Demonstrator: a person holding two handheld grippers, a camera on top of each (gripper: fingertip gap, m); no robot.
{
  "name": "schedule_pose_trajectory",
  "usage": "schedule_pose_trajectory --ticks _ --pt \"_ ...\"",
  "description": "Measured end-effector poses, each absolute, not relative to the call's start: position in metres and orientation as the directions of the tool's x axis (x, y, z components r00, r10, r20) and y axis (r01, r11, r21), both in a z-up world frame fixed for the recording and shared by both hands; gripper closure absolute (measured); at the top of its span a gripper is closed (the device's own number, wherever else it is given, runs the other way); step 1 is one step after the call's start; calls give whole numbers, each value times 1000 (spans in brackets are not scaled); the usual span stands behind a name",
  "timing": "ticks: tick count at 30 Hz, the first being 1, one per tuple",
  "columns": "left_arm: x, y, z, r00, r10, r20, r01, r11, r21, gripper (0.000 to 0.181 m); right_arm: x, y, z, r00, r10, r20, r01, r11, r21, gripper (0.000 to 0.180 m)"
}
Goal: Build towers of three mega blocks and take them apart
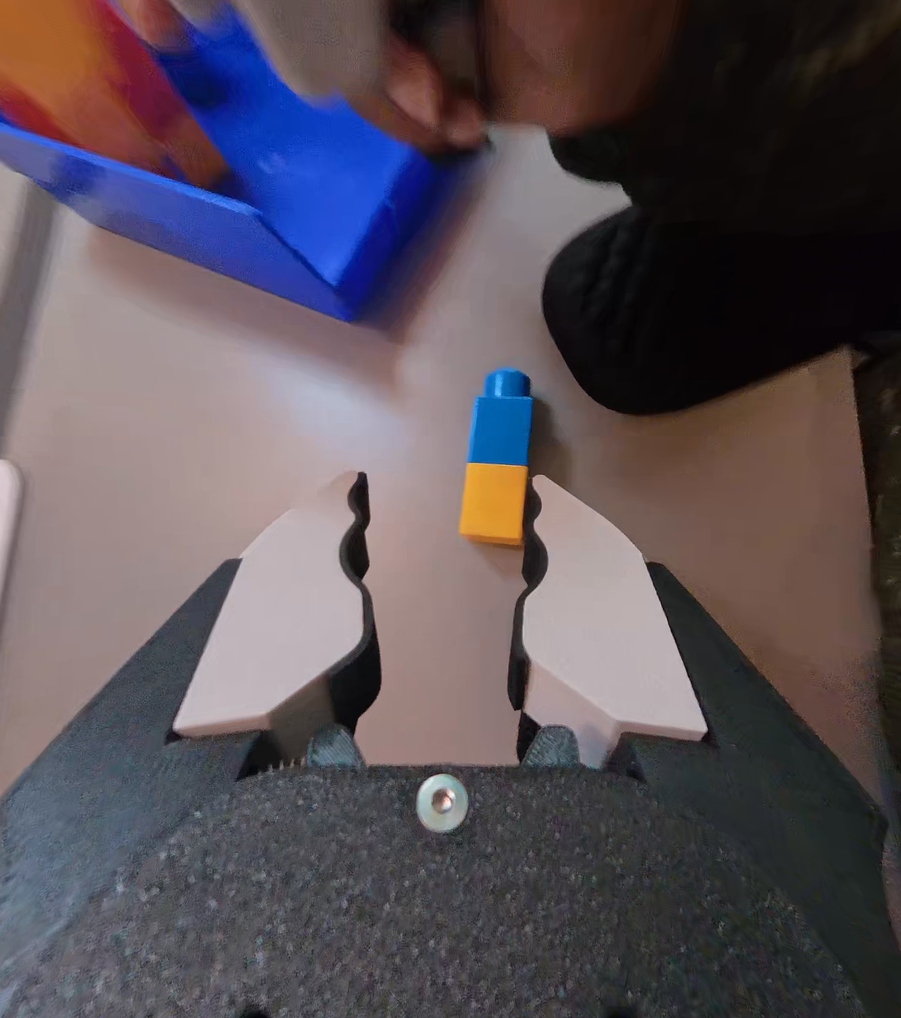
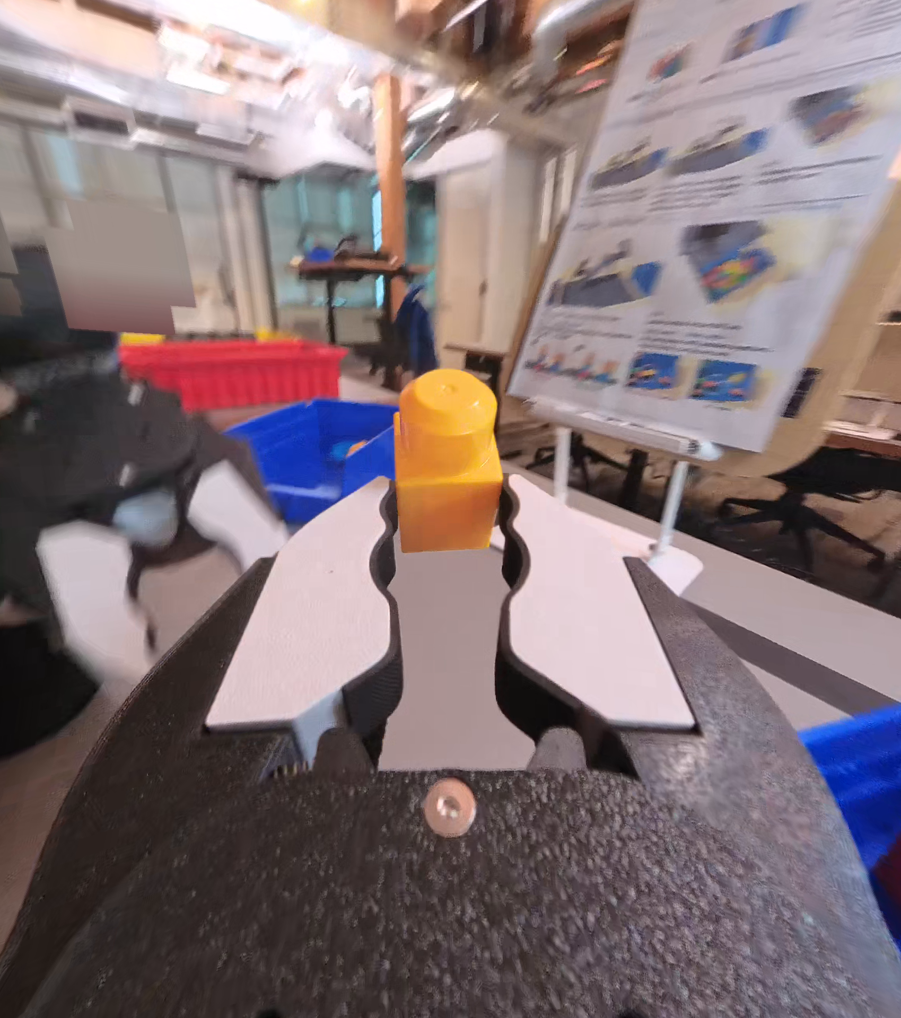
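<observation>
Nearest, right gripper point(image 2: 448, 512): fingers clamped on the flat sides of an orange block point(image 2: 445, 485), stud up, held clear of the table point(image 2: 767, 617). Left gripper point(image 1: 445, 512): fingers apart, empty, hovering over a two-block stack point(image 1: 497, 468), blue on yellow, lying on its side on the table by the right fingertip. Beyond: blue bin point(image 1: 249, 220), partly filled. Handling, judged: hard, light, smooth plastic, not fragile; grip across flat walls, never the stud; the joint likely needs firm pressing.
</observation>
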State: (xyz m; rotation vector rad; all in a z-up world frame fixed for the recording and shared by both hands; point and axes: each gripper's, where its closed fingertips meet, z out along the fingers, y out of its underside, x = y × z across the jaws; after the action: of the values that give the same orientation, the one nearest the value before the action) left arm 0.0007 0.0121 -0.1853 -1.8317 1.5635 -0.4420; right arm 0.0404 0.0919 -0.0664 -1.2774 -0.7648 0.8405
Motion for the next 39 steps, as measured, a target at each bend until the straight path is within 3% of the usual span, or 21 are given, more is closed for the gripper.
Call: schedule_pose_trajectory --ticks 4,6,7,9,11,15,17,21,29,33,39 --pt "30 4 -255 149 -983 -111 -855 -71 -514 121 61 108 -70 571 821 -15 -149 86 -985 144" --pt "37 5 -275 135 -987 -91 -884 -78 -461 127 60 109 -75 576 818 -7 -132 85 -988 144" --pt "40 7 -281 125 -986 -107 -891 -64 -450 139 59 109 -77 573 819 -3 -123 83 -989 144" --pt "42 15 -279 116 -979 -167 -879 -23 -477 145 55 109 -81 564 826 4 -108 79 -991 144" --pt "44 13 -265 124 -982 -142 -813 -18 -583 145 52 106 -83 547 837 5 -108 76 -991 144" --pt "35 12 -206 168 -986 -14 -434 -61 -899 144 43 87 -72 408 912 -41 -201 46 -978 144" --pt "17 8 -180 181 -980 87 -219 -127 -968 144 33 69 -67 267 960 -84 -245 -17 -969 144" --pt "-19 4 -156 222 -955 197 7 -200 -980 145 5 37 -65 56 987 -154 -263 -134 -955 144" --pt "-37 -6 -134 186 -957 224 71 -214 -974 145 -34 13 -89 -39 982 -184 -132 -188 -973 144" --pt "-42 -4 -139 194 -954 231 46 -226 -973 145 -26 19 -77 -78 966 -247 -227 -258 -939 144" --pt "-54 2 -120 170 -936 308 185 -276 -943 145 -18 26 -69 -135 941 -310 -341 -338 -877 144"
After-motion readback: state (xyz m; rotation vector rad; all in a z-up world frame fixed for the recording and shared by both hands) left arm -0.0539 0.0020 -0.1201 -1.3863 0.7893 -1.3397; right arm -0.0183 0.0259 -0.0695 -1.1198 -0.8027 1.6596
